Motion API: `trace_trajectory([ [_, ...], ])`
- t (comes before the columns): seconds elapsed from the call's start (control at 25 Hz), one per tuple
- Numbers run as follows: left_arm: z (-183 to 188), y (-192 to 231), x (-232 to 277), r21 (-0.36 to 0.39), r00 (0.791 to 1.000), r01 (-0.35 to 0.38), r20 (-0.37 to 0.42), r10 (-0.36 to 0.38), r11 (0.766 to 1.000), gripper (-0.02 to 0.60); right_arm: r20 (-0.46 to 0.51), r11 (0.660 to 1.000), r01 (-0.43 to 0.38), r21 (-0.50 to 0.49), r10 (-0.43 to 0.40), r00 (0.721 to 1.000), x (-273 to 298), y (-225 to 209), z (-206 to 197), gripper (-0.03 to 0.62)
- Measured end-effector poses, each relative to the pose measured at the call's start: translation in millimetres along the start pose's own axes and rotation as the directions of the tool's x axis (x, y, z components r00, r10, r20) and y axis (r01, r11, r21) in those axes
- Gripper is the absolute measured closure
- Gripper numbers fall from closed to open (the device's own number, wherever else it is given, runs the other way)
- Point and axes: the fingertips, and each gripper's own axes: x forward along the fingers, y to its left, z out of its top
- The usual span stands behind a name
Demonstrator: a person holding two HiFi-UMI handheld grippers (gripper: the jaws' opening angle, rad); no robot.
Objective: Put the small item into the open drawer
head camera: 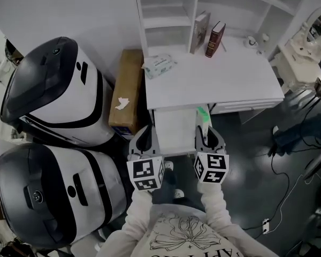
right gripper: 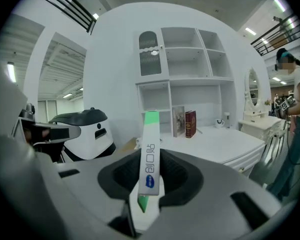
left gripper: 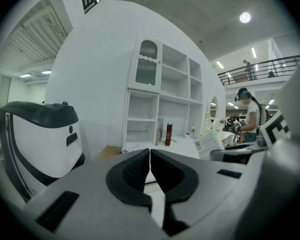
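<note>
My right claw (right gripper: 150,176) was clenched on the slim white-and-green box (right gripper: 150,149). It gripped the box near its lower end, so the rest stood up and forward out of the pads, green tip leading. In the head view that box (head camera: 203,114) sat a little above and right of frame centre. Its long axis ran up the picture toward the white tabletop (head camera: 224,79), roughly parallel to the sides of the open drawer (head camera: 174,130). The drawer lay immediately left of the box and lower, pulled out toward me. I couldn't tell whether the box hung over the drawer's right rim or just beside it. Of the 2 claws, the right was the one placed for the drop. I judged the needed shift to be a small one toward frame left and down, keeping the box lengthwise with the drawer. My left claw (left gripper: 150,166) was pinched together with nothing in it, and in the head view it sat just left of the drawer's front corner.
</note>
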Motion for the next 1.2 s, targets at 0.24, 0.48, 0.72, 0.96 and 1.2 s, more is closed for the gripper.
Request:
trace_trajectory([
  [0.24,-1.0,21.4,54.7,-0.008,0.999,0.02,-0.037,-0.02,1.0,0.574,-0.075,1.0,0.002,0.003,-0.002,0.997,57.8,1.0,-11.3,0.502],
  [0.48,-14.4,38.2,94.2,-0.018,0.995,0.044,-0.085,-0.046,0.999,0.574,-0.171,1.0,0.021,0.023,-0.017,0.985,99.4,0.4,-45.6,0.502],
  [0.72,-29.5,51.3,123.4,-0.024,0.989,0.07,-0.127,-0.072,0.997,0.574,-0.269,0.999,0.033,0.029,-0.024,0.963,129.9,4.1,-85.0,0.502],
  [0.96,-49.5,54.7,143.0,-0.038,0.982,0.087,-0.167,-0.092,0.996,0.574,-0.352,0.999,0.024,0.048,-0.006,0.936,153.3,8.7,-122.0,0.502],
  [1.2,-68.8,58.0,152.4,-0.056,0.976,0.073,-0.202,-0.083,0.996,0.574,-0.438,0.998,-0.003,0.066,0.031,0.898,176.5,13.0,-160.9,0.502],
])
